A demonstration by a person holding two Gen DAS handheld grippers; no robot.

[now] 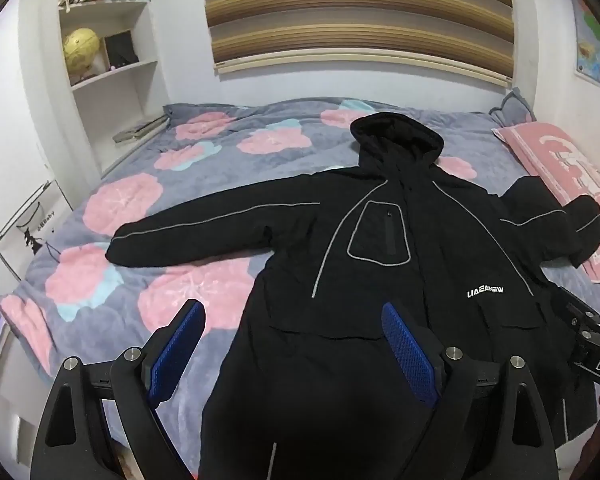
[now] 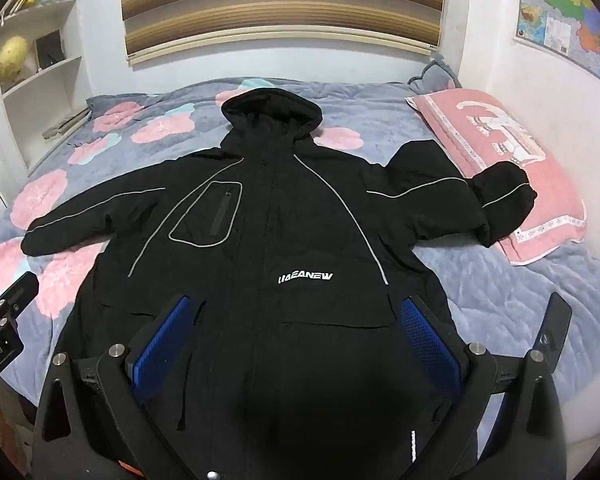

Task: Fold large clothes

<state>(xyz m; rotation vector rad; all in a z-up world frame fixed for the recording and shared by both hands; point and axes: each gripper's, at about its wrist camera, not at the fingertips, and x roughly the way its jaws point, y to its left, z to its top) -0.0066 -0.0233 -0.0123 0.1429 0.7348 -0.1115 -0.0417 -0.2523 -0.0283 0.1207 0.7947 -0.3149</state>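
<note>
Black, the jacket (image 1: 380, 240) lies face up on the flowered quilt (image 1: 140, 208), hood toward the top of frame. Left gripper (image 1: 296, 344) and right gripper (image 2: 296, 332), both spread and empty, hover above its hem; the straight sleeve (image 1: 204, 228) sits nearer the left one.

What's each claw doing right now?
Left claw: open, holding nothing, above the black jacket.
Right claw: open, holding nothing, above the jacket too.
</note>
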